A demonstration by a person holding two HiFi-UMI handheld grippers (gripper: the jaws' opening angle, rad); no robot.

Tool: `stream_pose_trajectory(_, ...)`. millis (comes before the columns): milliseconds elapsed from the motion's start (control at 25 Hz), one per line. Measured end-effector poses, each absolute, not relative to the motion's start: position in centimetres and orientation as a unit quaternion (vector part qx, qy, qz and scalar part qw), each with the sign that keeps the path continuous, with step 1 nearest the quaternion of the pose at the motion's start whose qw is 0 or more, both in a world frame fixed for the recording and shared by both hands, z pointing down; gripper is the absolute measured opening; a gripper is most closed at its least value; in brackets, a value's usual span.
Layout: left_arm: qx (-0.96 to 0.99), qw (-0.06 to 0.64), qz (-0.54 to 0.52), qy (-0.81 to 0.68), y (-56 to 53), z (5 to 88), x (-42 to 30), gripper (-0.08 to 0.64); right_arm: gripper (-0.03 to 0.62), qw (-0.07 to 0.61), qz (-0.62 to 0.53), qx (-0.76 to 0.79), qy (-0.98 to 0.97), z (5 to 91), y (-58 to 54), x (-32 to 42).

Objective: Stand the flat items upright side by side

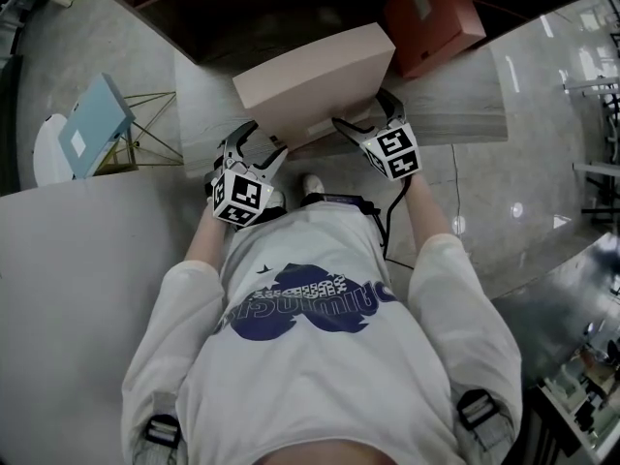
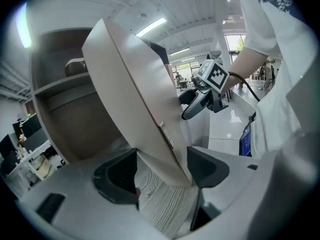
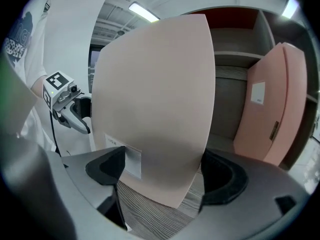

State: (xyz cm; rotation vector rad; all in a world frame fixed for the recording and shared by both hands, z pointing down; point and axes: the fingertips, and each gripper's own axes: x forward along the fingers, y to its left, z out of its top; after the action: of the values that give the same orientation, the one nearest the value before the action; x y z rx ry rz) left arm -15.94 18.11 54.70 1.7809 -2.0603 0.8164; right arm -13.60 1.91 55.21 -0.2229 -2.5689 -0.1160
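A flat beige box (image 1: 315, 80) leans tilted over the wooden shelf board (image 1: 465, 105), its near edge low. My left gripper (image 1: 257, 143) is shut on the box's near left corner, and the jaws press both faces of the box (image 2: 135, 94) in the left gripper view. My right gripper (image 1: 368, 114) is shut on the near right part, where the box (image 3: 155, 99) with a white label (image 3: 125, 159) fills the gap between the jaws. A red-pink flat box (image 1: 431, 17) stands upright to the right, also in the right gripper view (image 3: 272, 109).
The shelf has a dark back wall and an upper board (image 2: 65, 84). A light blue box (image 1: 92, 124) rests on a wire stand on the floor at the left. A grey panel (image 1: 77, 260) lies at my lower left. Glossy floor (image 1: 523, 192) runs to the right.
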Motion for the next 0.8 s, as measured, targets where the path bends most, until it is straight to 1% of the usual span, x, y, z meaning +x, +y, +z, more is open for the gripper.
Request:
stream_pose_trajectory(160,0.637,0.159,0.269,-0.705,18.0,54.3,-15.3,0.324,0.445,0.283,-0.052,-0.099,-0.952,55.3,1.3,-13.5)
stream_pose_trajectory(320,0.639,0.145,0.261,-0.709,18.8,52.8,-16.7,0.325,0.443,0.283,-0.049,-0.103,-0.952,55.3,1.3,-13.7)
stream_pose_trajectory(440,0.656,0.145,0.272,-0.689,18.7,52.5,-17.8,0.331,0.443,0.281,-0.046,-0.101,-0.953,55.2,1.2,-13.9)
stream_pose_trajectory(600,0.681,0.139,0.297,-0.654,17.7,52.5,-17.5,0.331,0.443,0.288,-0.045,-0.098,-0.951,55.3,1.2,-14.0)
stream_pose_trajectory(680,0.682,0.136,0.3,-0.653,17.4,52.4,-17.4,0.331,0.443,0.298,-0.034,-0.099,-0.949,55.4,1.3,-13.9)
stream_pose_trajectory(800,0.673,0.135,0.29,-0.667,17.2,52.4,-17.3,0.331,0.443,0.309,0.012,-0.089,-0.947,54.9,1.5,-13.5)
